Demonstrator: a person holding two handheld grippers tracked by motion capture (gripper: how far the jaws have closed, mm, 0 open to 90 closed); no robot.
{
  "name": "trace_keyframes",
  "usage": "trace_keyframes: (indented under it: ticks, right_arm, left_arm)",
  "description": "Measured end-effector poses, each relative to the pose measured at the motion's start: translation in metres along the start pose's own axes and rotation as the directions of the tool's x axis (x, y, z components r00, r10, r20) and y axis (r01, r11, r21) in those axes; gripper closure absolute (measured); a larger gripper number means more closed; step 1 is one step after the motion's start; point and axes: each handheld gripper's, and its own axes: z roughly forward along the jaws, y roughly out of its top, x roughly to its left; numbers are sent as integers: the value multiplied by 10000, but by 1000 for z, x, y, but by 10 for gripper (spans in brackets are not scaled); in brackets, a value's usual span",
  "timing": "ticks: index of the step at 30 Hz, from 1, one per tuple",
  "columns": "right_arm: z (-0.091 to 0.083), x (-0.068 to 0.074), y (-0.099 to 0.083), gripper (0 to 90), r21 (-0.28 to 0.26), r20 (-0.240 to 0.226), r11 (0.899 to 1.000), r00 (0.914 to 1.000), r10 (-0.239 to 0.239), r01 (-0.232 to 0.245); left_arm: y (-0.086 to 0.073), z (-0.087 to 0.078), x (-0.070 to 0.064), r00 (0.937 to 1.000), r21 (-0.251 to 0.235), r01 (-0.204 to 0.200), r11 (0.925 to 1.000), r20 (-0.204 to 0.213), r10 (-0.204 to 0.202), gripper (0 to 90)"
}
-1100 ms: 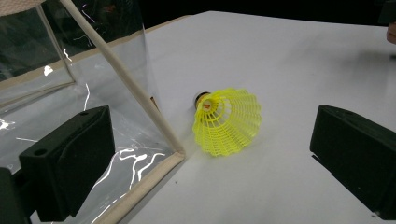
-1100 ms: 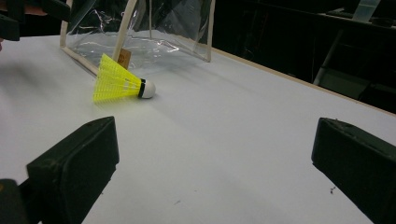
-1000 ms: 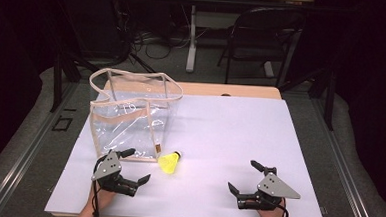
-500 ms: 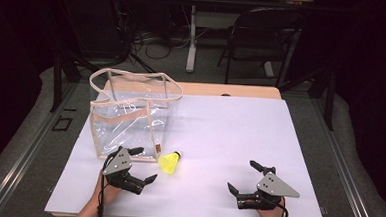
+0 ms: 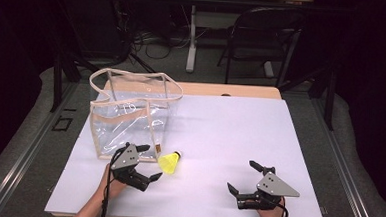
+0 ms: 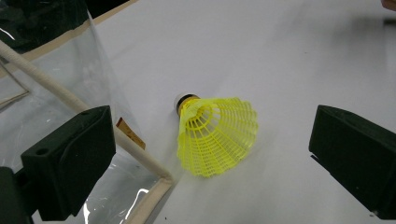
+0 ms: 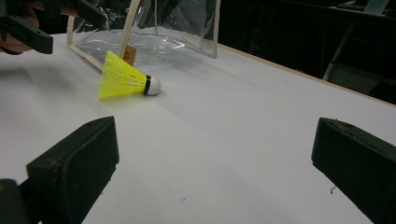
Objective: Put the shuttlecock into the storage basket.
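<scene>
A yellow shuttlecock (image 5: 169, 162) (image 6: 215, 133) (image 7: 126, 78) with a white cork tip lies on its side on the white table, just right of a clear plastic tote bag (image 5: 129, 116) (image 6: 56, 93) (image 7: 154, 28) with beige trim. My left gripper (image 5: 147, 162) (image 6: 219, 158) stands open right behind the shuttlecock's skirt, its jaws spread wider than the skirt and not touching it. My right gripper (image 5: 245, 180) (image 7: 219, 172) rests open near the front right of the table, nothing between its jaws.
The white table top (image 5: 229, 135) spreads wide between and beyond the grippers. A wooden edge (image 5: 232, 91) runs along its far side. A dark folding chair (image 5: 262, 42) and table legs stand on the floor behind.
My left gripper has moved right and forward toward the shuttlecock, ending close behind it. The right gripper, shuttlecock and bag have stayed put.
</scene>
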Motion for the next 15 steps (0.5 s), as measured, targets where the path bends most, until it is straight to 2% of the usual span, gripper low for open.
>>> trace_keyframes:
  ticks: [7, 10, 15]
  right_arm:
    - [0, 0, 0, 5, 32, -23, 10000, 10000, 4, -4]
    - [0, 0, 0, 5, 54, -37, 10000, 10000, 13, -13]
    - [1, -1, -1, 5, 91, -69, 10000, 10000, 12, -12]
  left_arm:
    - [3, 4, 2, 9998, 288, -207, 9994, 79, 205, 21]
    - [5, 5, 2, 9990, 393, -442, 9982, -71, 445, 36]
    - [7, 7, 6, 9982, 578, -578, 9967, -139, 586, 67]
